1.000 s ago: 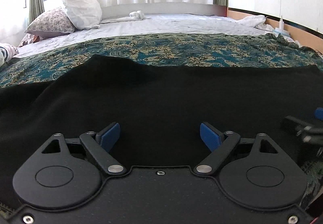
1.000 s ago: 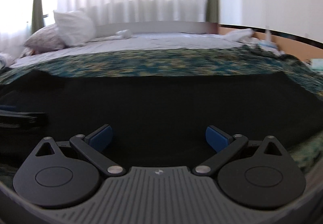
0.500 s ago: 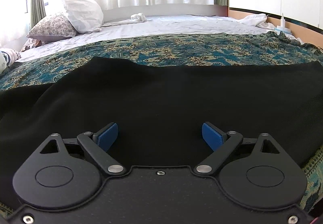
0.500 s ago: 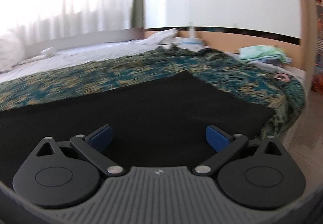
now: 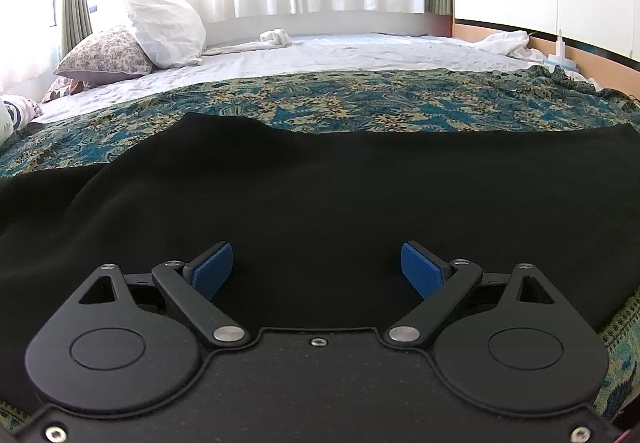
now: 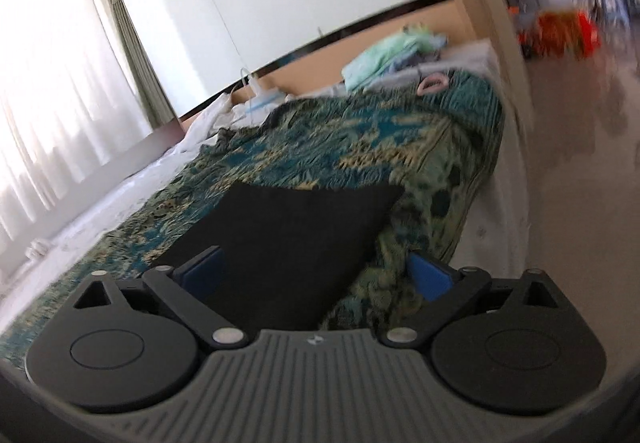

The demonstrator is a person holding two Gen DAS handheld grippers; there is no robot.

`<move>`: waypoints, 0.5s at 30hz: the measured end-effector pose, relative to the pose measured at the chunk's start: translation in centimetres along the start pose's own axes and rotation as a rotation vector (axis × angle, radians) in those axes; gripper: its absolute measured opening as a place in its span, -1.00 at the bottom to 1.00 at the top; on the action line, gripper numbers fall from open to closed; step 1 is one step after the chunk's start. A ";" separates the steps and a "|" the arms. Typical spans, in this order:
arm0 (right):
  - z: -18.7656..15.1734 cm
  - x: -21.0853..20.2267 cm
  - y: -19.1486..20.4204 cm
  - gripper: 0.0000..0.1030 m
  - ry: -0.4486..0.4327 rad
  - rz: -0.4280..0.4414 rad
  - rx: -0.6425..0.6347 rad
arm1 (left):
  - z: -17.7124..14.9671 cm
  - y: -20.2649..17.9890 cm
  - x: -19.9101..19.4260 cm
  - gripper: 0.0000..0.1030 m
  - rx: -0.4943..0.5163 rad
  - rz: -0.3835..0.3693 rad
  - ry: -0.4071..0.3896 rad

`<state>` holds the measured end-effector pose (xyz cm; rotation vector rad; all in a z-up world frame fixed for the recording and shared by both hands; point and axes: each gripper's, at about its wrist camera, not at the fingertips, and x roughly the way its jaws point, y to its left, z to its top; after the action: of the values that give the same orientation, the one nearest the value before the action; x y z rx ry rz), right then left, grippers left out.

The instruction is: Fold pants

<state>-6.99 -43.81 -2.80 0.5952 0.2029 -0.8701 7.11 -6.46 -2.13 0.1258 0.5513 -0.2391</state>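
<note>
Black pants (image 5: 320, 187) lie spread flat across the teal patterned bedspread (image 5: 360, 107) and fill the width of the left wrist view. My left gripper (image 5: 317, 270) hovers over their near part, open, its blue pads (image 5: 210, 271) wide apart with only flat cloth beneath. In the right wrist view one end of the pants (image 6: 296, 239) shows as a dark wedge that reaches toward the bed's corner. Over that end my right gripper (image 6: 316, 275) stands open, tilted, with nothing pinched between its pads (image 6: 430, 277).
White and flowered pillows (image 5: 160, 31) lie at the head of the bed by the curtained window. A folded pile of light green clothes (image 6: 384, 59) and a pink ring sit near the bed's far corner. The floor (image 6: 580, 163) drops off past the bedspread's edge (image 6: 480, 179).
The right gripper swung right along the pants to their end near the bed's corner and rolled, so its view tilts. It left the left wrist view. The left gripper kept still.
</note>
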 end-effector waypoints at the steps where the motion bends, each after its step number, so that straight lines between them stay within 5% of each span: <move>1: 0.0 0.1 0.0 0.97 0.000 0.004 -0.004 | 0.0 0.0 0.0 0.78 0.000 0.000 0.000; 9: 0.3 0.0 1.0 0.96 -0.060 0.008 -0.039 | 0.0 0.0 0.0 0.78 0.000 -0.001 0.000; 15: 0.8 1.5 2.1 0.96 -0.016 -0.023 -0.113 | 0.0 0.0 0.1 0.78 0.000 -0.001 0.000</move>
<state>-4.45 -44.23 -1.93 0.4813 0.2427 -0.8794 7.16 -6.47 -2.19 0.1259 0.5509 -0.2400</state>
